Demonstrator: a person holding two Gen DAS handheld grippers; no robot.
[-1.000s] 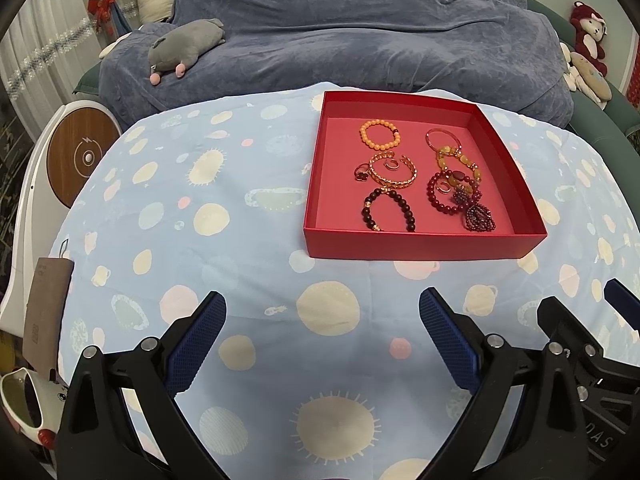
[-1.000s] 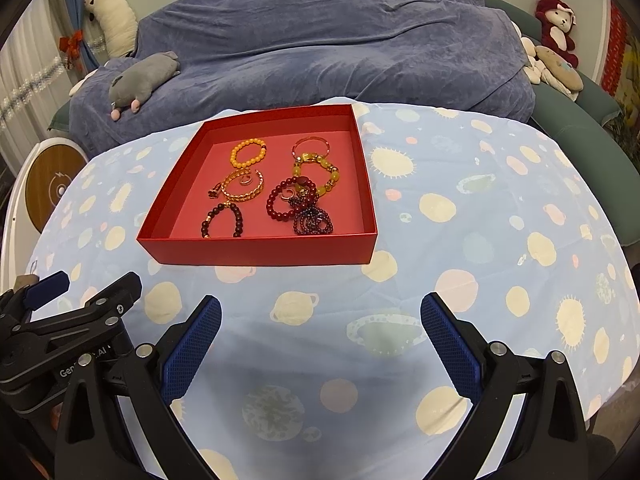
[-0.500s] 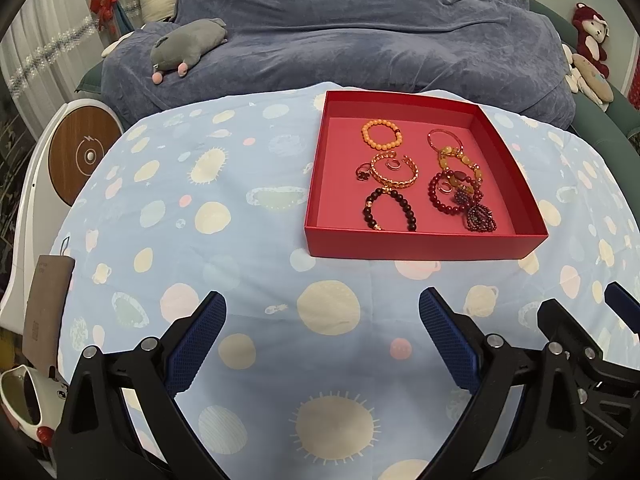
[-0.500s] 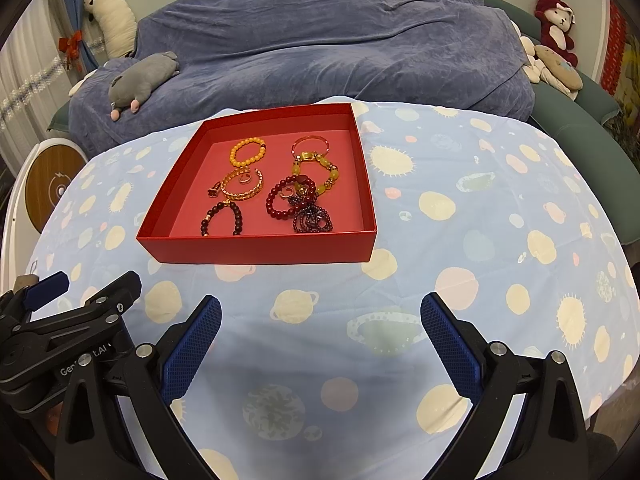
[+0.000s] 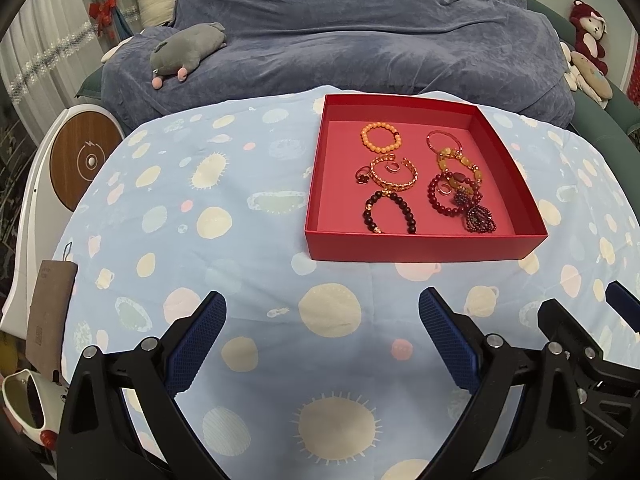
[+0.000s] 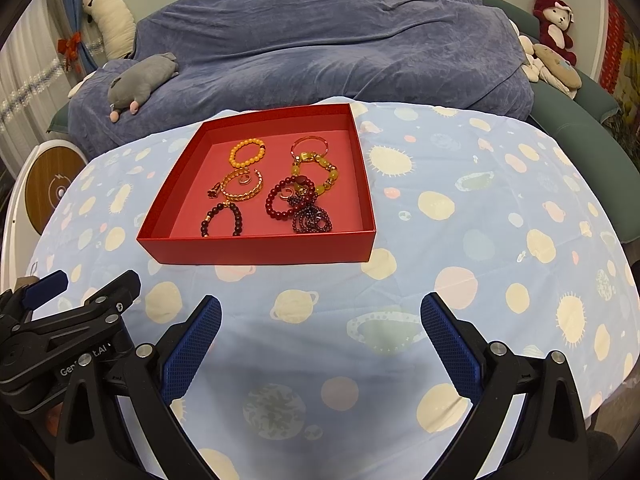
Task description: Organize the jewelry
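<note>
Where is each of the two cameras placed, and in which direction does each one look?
Left wrist view: on the left gripper, facing forward over the patterned cloth toward the red box; its open blue-padded fingers show, and the right gripper at the right edge.
Right wrist view: on the right gripper, facing the same way; its open fingers show, and the left gripper at the left edge.
Both share the box of bracelets, the cloth and the grey plush toy.

A home living room: a blanket-draped sofa (image 6: 320, 40) with plush toys (image 6: 142, 76) behind a planet-print tablecloth (image 6: 460, 220).
</note>
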